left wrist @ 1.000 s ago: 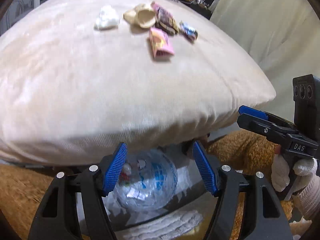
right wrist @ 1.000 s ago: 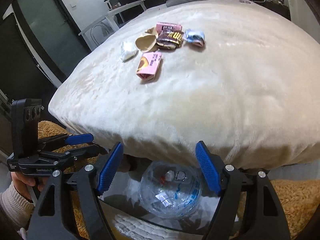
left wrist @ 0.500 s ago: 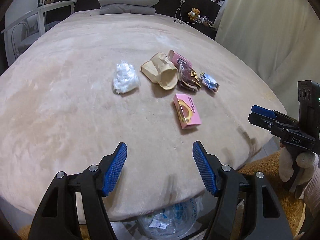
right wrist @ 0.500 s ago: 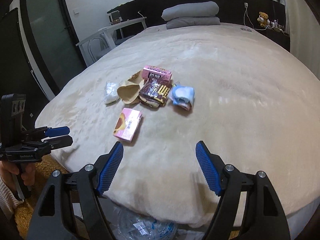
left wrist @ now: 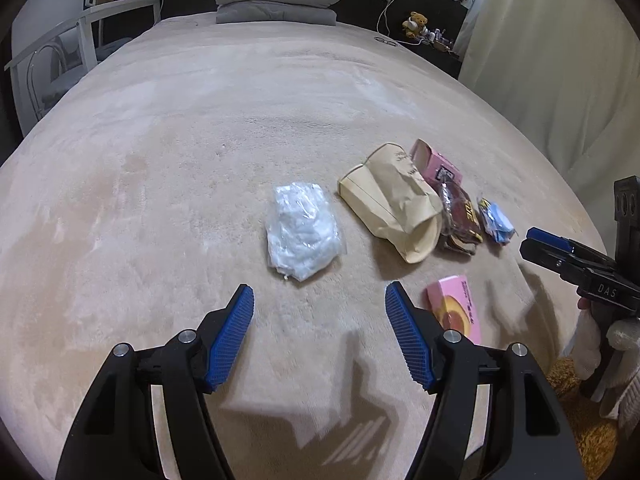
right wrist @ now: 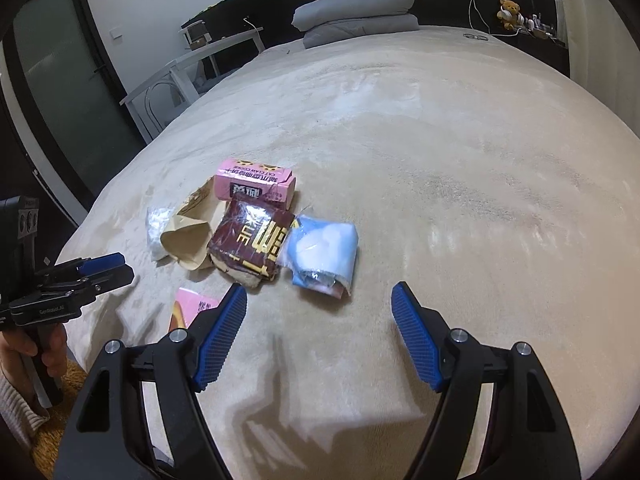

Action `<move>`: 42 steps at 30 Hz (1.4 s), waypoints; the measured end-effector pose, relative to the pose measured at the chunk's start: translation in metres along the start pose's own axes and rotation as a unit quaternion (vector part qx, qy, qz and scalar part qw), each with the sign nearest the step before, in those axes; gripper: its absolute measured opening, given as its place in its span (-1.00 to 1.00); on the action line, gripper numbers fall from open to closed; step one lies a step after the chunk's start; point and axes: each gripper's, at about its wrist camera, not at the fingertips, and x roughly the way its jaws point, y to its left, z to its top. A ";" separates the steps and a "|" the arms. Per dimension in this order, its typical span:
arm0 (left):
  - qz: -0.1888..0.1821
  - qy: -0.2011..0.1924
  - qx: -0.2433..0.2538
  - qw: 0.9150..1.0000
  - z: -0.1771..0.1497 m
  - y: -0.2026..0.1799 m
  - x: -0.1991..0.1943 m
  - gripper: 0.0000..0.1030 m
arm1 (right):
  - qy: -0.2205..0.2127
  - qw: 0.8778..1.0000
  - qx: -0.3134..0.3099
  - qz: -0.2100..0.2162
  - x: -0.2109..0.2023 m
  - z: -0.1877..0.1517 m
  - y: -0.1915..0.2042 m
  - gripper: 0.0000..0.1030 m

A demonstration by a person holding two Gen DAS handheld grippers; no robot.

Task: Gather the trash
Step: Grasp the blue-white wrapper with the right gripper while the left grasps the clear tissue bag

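Nothing collected yet: I have left gripper point(left wrist: 320, 300) and right gripper point(right wrist: 319, 300) both spread, empty. Crumpled clear plastic bag point(left wrist: 302, 236) at frame centre, tan paper bag point(left wrist: 394, 204) and wrappers centre-right on beige bedspread point(left wrist: 200, 140)

Quick count of stuff on bed:
- 1 clear crumpled plastic bag point(left wrist: 303, 233), straight ahead of left gripper
- 1 brown paper bag point(left wrist: 394, 200), ahead-right of it
- 2 pink boxes: upright carton point(right wrist: 254, 185) far ahead-left of right gripper, flat box point(left wrist: 456, 312) beside left gripper's right finger
- 1 dark brown snack wrapper point(right wrist: 251, 243), ahead-left of right gripper
- 1 light blue wrapper point(right wrist: 323, 252), just ahead of right gripper

Total 6 trash pieces. Also 2 stacked grey pillows point(left wrist: 278, 0), 1 teddy bear point(right wrist: 509, 11), far end.
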 end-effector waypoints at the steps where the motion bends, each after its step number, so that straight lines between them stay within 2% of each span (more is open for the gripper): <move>1: 0.000 0.003 -0.002 1.000 0.004 0.002 0.005 0.30 | 0.001 1.000 0.004 0.002 0.003 0.003 -0.002 0.44; 12: 0.002 0.031 -0.011 0.999 0.031 0.016 0.046 0.30 | 0.031 0.999 0.028 0.024 0.038 0.022 -0.010 0.43; 17: 0.000 0.030 -0.009 1.000 0.036 0.019 0.053 0.29 | 0.032 0.999 0.022 0.034 0.038 0.022 -0.009 0.14; 19: 0.001 0.027 -0.001 1.000 0.037 0.017 0.053 -0.02 | 0.030 0.999 0.017 0.031 0.037 0.022 -0.008 0.04; 28: 0.002 0.015 0.015 1.000 0.035 0.011 0.048 -0.03 | 0.020 0.999 0.002 0.031 0.031 0.020 -0.002 0.02; 42: -0.003 -0.009 0.008 1.000 0.021 0.002 0.025 -0.03 | 0.004 1.000 0.007 0.031 0.015 0.009 0.003 0.02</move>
